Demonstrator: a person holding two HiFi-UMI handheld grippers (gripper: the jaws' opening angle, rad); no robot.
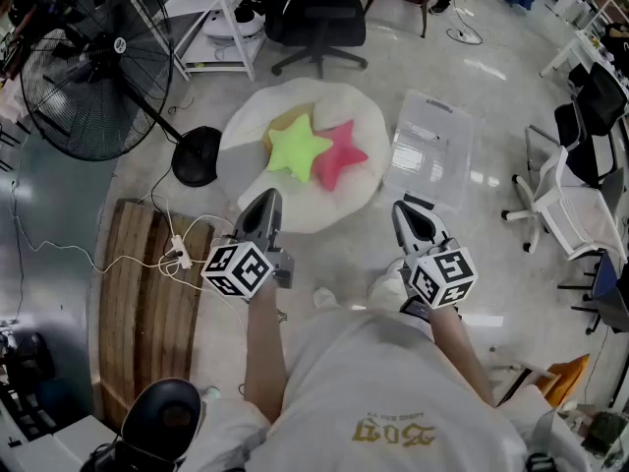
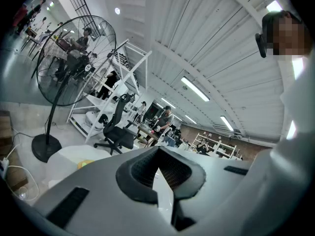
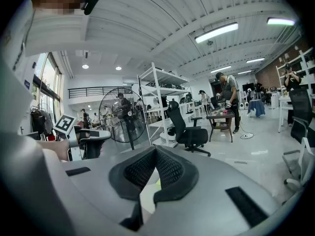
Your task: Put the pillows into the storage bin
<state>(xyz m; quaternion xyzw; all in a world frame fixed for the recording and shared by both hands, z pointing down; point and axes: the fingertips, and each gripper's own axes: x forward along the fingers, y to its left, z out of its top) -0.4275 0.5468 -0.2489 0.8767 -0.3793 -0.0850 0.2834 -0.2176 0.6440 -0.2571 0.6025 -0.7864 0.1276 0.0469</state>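
Three star-shaped pillows lie on a round white cushion (image 1: 324, 205) on the floor ahead of me: a green one (image 1: 295, 148), a pink one (image 1: 339, 155) to its right, and an orange one (image 1: 280, 124) partly hidden under the green. A clear plastic storage bin (image 1: 429, 150) stands just right of the cushion. My left gripper (image 1: 263, 200) is held short of the cushion's near edge, shut and holding nothing. The right gripper (image 1: 405, 209) is level with it, near the bin's front corner, shut and holding nothing too. In the gripper views the left gripper (image 2: 158, 154) and the right gripper (image 3: 155, 151) show their jaws pressed together.
A big black floor fan (image 1: 84, 77) with its round base (image 1: 197, 155) stands at the left. A wooden pallet (image 1: 147, 303) with a power strip and cables (image 1: 177, 254) lies by my left side. A black office chair (image 1: 316, 23) stands beyond the cushion, white chairs (image 1: 565, 200) at the right.
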